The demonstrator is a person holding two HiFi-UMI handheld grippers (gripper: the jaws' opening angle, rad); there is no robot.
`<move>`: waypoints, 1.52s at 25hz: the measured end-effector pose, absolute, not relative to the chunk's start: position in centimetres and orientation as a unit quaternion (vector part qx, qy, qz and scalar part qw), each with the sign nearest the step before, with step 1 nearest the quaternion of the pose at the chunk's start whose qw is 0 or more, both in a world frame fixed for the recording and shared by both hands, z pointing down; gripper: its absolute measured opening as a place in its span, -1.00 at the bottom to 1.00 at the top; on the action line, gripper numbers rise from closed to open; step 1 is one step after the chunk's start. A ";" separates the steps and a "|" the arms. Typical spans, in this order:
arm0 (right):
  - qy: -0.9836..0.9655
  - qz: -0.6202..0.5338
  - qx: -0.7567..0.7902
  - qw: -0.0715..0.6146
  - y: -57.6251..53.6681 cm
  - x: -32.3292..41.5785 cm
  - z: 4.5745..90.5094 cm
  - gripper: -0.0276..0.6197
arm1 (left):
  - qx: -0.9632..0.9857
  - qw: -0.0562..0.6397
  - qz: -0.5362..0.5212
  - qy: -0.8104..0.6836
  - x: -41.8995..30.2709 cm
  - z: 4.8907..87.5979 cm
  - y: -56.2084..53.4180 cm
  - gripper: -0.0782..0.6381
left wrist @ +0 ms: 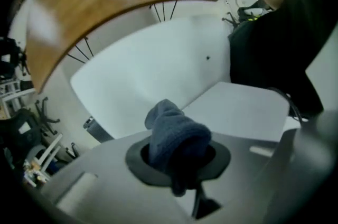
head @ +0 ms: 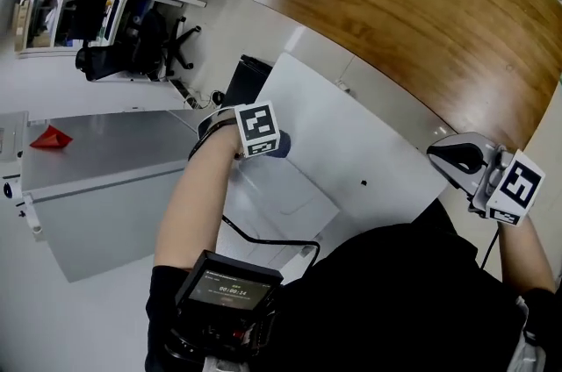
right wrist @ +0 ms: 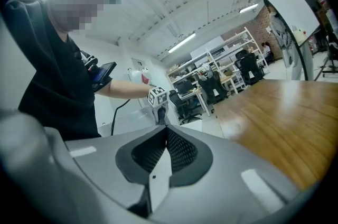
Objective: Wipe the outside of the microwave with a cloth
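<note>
The left claw is clamped on a grey-blue cloth, which bunches up out of the jaws and pokes forward past the tips. Directly ahead of that wad and just beneath it lies the white microwave. Its broad top face spreads away from the claw, and a second flat face drops off on the claw's right. In the head view the cloth sits at the near left edge of that top face. Whether it actually presses on the casing I cannot tell. Further along the claw's line, beyond the microwave, a wooden table curves across.

The right claw has its jaws pressed together with nothing between them. It hangs on the far side of the microwave from the left claw, beside the table edge, and points back toward it.

I judge the wiping to be at or near its beginning, with the cloth brought to one edge and the whole top ahead of it. The next move calls for laying the wad flat on the casing, keeping the grip firm, and drawing it across the top toward the far edge before turning to the sides.
</note>
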State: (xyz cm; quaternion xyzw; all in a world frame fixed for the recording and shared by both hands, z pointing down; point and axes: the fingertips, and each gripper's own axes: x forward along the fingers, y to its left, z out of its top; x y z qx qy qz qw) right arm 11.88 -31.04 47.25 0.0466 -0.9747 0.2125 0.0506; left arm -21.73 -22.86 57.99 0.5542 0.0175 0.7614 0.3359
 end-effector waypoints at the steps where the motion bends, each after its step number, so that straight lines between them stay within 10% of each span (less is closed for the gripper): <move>1: -0.977 0.207 0.034 0.045 -30.8 11.0 46.7 -0.90 | 0.564 0.324 0.759 0.012 -21.0 55.1 -22.9 -0.63; 7: -0.983 0.183 -0.026 0.014 -30.4 6.6 44.3 -0.90 | 0.507 0.318 0.801 0.027 -23.2 47.6 -18.2 -0.63; 22: -0.968 0.238 0.057 0.052 -30.9 13.5 49.7 -0.90 | 0.415 0.365 0.818 0.159 -23.0 65.2 -15.8 -0.63; 38: -0.983 0.181 -0.027 0.001 -30.6 7.5 44.0 -0.90 | 0.483 0.292 0.823 0.063 -21.5 47.6 -15.3 -0.63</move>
